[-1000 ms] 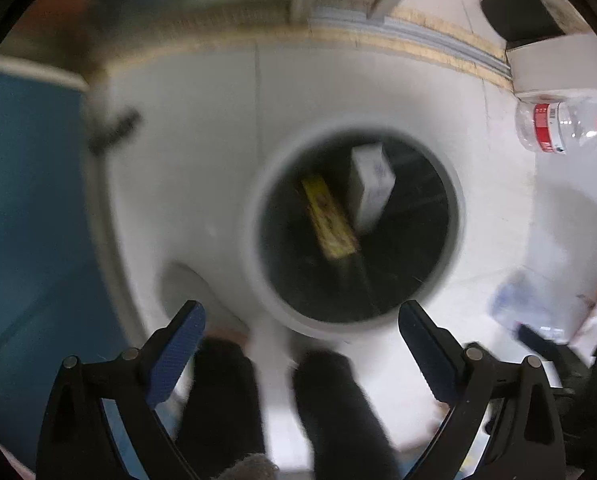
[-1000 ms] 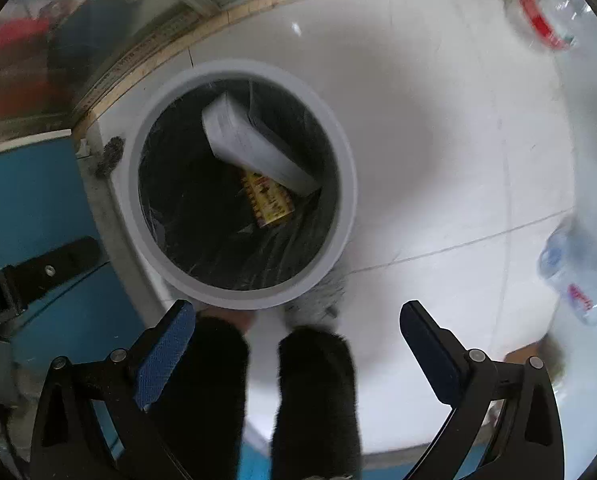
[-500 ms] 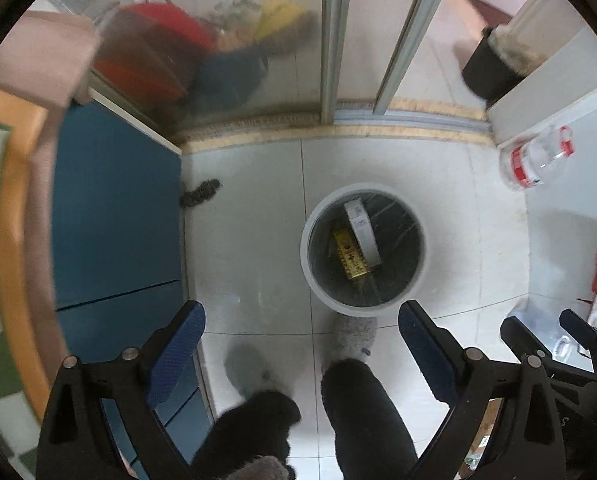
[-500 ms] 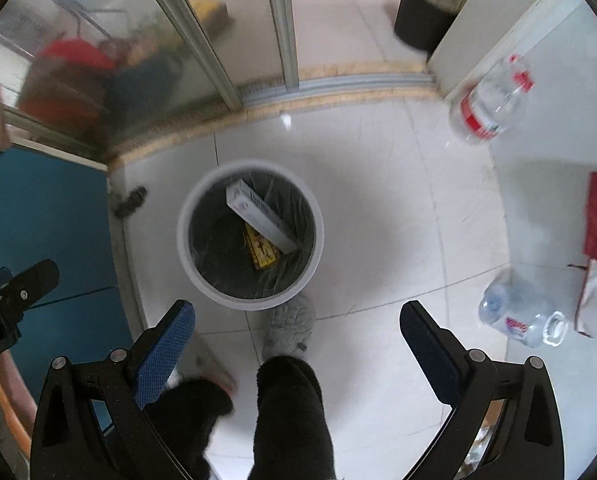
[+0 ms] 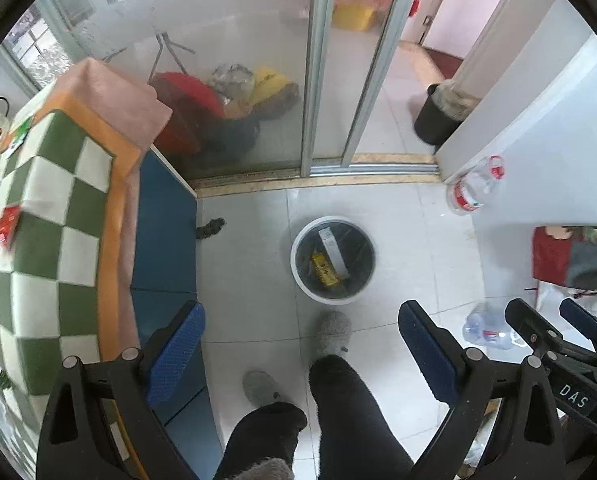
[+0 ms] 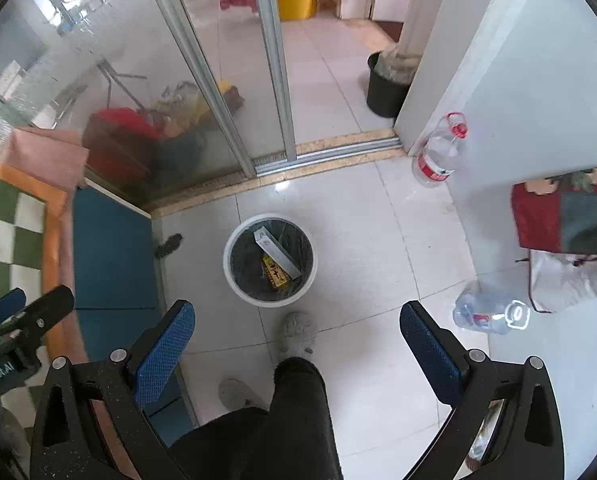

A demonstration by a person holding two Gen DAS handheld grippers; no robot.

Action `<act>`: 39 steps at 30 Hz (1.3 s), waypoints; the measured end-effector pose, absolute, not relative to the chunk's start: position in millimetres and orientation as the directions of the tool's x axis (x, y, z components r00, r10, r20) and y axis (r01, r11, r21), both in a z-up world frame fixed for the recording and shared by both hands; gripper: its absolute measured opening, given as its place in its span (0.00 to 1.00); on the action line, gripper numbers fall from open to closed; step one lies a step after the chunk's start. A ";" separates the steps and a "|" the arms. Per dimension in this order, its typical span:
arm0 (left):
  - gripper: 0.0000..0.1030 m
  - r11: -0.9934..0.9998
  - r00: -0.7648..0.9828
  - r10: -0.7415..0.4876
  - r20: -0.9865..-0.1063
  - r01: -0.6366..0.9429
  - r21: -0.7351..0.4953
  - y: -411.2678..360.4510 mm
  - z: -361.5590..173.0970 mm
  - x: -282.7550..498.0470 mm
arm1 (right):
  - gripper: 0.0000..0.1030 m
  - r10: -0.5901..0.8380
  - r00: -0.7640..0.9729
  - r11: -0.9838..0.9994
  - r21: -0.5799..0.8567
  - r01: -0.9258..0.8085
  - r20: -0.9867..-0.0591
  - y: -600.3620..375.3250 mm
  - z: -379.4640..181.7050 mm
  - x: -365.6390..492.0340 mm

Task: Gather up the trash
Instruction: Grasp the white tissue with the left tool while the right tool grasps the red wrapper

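- Left wrist view: the left gripper hangs high above the floor with its blue-padded jaws spread wide apart and nothing between them.
- The white trash bin, lined with a dark bag, stands on the pale tiles beyond the gripper; inside it lie a white box and a yellow packet, touching each other.
- A grey slipper on the person's foot sits just beside the near rim of the trash bin; the second slipper is farther back from it.
- An upright clear bottle with a red label stands well apart from the trash bin, against the white wall; a fallen bottle lies on the floor on that same side, nearer the gripper.
- The checkered cloth covers a surface on the opposite side of the trash bin, above a blue panel.
- Right wrist view: the right gripper likewise holds its jaws fully apart and empty, high over the floor.
- The trash bin sits ahead of it, the white box lying slanted across the yellow packet.
- The upright clear bottle stands beyond the trash bin near the sliding-door track; the fallen bottle lies well to the side of it.
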State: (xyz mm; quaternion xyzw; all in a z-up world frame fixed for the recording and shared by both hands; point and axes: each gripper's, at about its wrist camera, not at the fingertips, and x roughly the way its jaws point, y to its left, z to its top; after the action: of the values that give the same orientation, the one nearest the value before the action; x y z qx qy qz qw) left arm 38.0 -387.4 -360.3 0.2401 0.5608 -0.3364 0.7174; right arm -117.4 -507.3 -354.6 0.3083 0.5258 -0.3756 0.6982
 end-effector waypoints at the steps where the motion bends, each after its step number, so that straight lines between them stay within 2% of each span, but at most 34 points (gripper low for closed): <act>1: 0.96 0.654 0.144 -0.229 -0.963 0.756 -0.043 -379.1 -348.7 36.4 | 1.00 -0.213 0.168 0.525 0.032 0.850 -0.962 -498.2 -340.2 -120.1; 6: 0.96 0.652 0.171 -0.314 -0.934 0.754 -0.081 -348.9 -297.5 43.3 | 1.00 -0.243 0.230 0.491 0.086 0.867 -0.942 -453.3 -269.2 -130.5; 7: 1.00 0.659 0.191 -0.336 -0.922 0.747 -0.086 -340.1 -287.0 49.4 | 1.00 -0.240 0.255 0.483 0.112 0.868 -0.937 -447.0 -260.0 -130.3; 12: 1.00 0.729 0.284 -0.357 -0.890 0.680 -0.075 -286.9 -254.6 89.3 | 1.00 -0.218 0.365 0.503 0.216 0.837 -0.905 -412.8 -224.5 -105.8; 16: 1.00 0.837 0.381 -0.283 -0.880 0.546 -0.034 -213.4 -240.4 137.6 | 1.00 -0.184 0.412 0.592 0.234 0.772 -0.892 -378.7 -214.7 -52.2; 19: 1.00 0.922 0.420 -0.189 -0.888 0.386 -0.014 -136.0 -239.6 174.1 | 1.00 -0.124 0.437 0.664 0.253 0.704 -0.891 -349.5 -210.5 -0.9; 24: 1.00 0.997 0.399 0.004 -0.917 0.073 0.036 -5.9 -258.0 208.0 | 1.00 -0.002 0.440 0.798 0.264 0.542 -0.898 -291.2 -217.1 101.6; 29: 1.00 0.979 0.333 0.147 -0.931 -0.185 0.089 90.8 -285.2 213.4 | 1.00 0.095 0.413 0.893 0.261 0.366 -0.906 -242.8 -241.0 200.3; 35: 0.99 0.934 0.217 0.157 -0.963 -0.351 0.073 151.0 -337.0 235.3 | 1.00 0.102 0.347 0.950 0.195 0.245 -0.932 -199.8 -291.9 306.2; 36: 0.97 0.930 0.193 0.149 -0.970 -0.361 0.071 155.3 -349.7 240.6 | 1.00 0.098 0.337 0.955 0.184 0.234 -0.936 -195.9 -299.7 318.4; 38: 0.89 0.928 0.158 0.123 -0.980 -0.367 0.057 159.0 -370.6 250.4 | 1.00 0.088 0.306 0.961 0.161 0.223 -0.948 -191.2 -317.8 341.3; 39: 0.77 0.928 0.145 0.119 -0.982 -0.368 0.058 159.7 -378.1 253.3 | 0.98 0.097 0.282 0.963 0.161 0.214 -0.954 -186.9 -330.3 353.1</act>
State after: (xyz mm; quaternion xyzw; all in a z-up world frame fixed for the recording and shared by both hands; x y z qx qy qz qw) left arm 253.3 159.7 -378.1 -0.0984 0.6336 0.1621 0.7501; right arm 353.1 -186.9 -330.3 0.1300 0.5979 -0.0371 0.7901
